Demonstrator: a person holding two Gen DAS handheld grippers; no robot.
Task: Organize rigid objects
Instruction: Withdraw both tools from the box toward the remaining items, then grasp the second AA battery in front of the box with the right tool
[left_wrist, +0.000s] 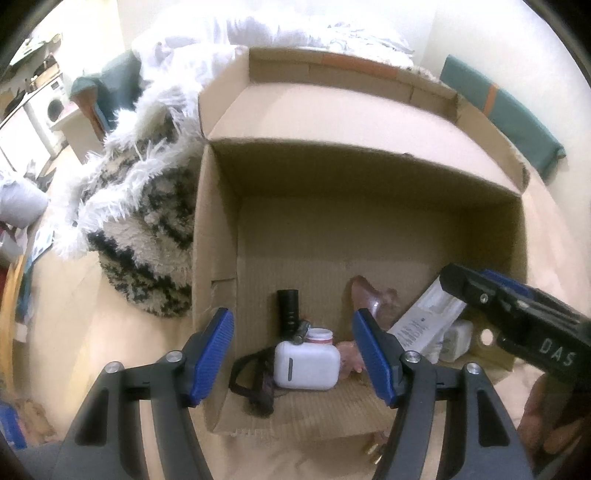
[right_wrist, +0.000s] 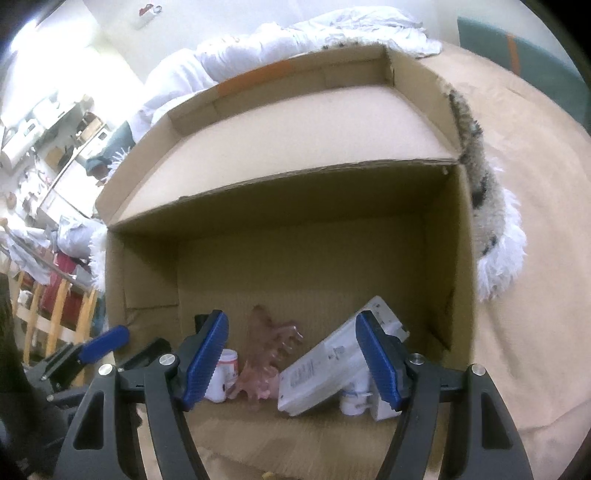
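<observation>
Since the white flat packet (right_wrist: 334, 363) sits propped in the near right corner of the cardboard box (right_wrist: 280, 236), leaning on a small white bottle (right_wrist: 354, 400), its long axis runs from low near-left up to far-right, printed face up. Your right tool (right_wrist: 291, 363) hangs just above it, open, nothing pinched; the packet lies under its right pad. Your left tool (left_wrist: 291, 356) is also open and empty, over the white rounded case (left_wrist: 306, 365) on the left, black cylinder (left_wrist: 288, 310) behind. The pink clear piece (right_wrist: 267, 354) lies between. The right hand looks nearer to the packet.
</observation>
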